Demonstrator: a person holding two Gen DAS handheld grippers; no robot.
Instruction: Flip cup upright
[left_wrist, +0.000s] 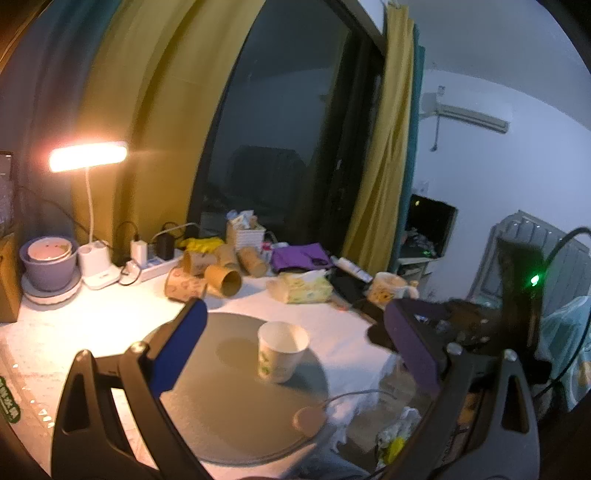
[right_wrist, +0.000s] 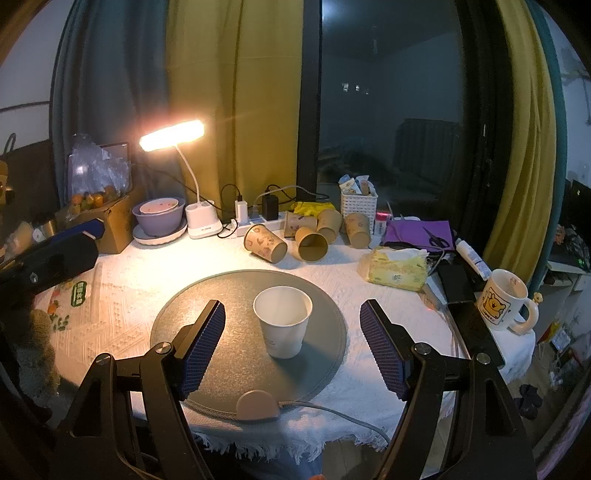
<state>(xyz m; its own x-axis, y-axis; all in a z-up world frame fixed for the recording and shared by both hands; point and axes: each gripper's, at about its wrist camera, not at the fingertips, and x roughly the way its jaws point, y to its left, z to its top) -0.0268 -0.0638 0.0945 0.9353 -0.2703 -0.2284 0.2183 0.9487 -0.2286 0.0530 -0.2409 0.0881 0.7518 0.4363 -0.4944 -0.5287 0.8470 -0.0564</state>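
A white paper cup (right_wrist: 282, 320) stands upright, mouth up, on the round grey mat (right_wrist: 207, 291) in the middle of the table. It also shows in the left wrist view (left_wrist: 281, 350) on the same mat (left_wrist: 221, 398). My right gripper (right_wrist: 293, 345) is open and empty, its blue pads on either side of the cup and a little nearer than it, not touching. My left gripper (left_wrist: 295, 349) is open and empty, held back and to the left of the cup. In the right wrist view it shows at the left edge (right_wrist: 55, 254).
Several brown paper cups (right_wrist: 306, 236) lie on their sides behind the mat. A lit desk lamp (right_wrist: 171, 134), power strip (right_wrist: 255, 223), purple bowl (right_wrist: 159, 216), tissue pack (right_wrist: 397, 271), printed mug (right_wrist: 504, 301) and white basket (right_wrist: 358, 203) ring the table. A cable with a round puck (right_wrist: 256, 404) lies at the front edge.
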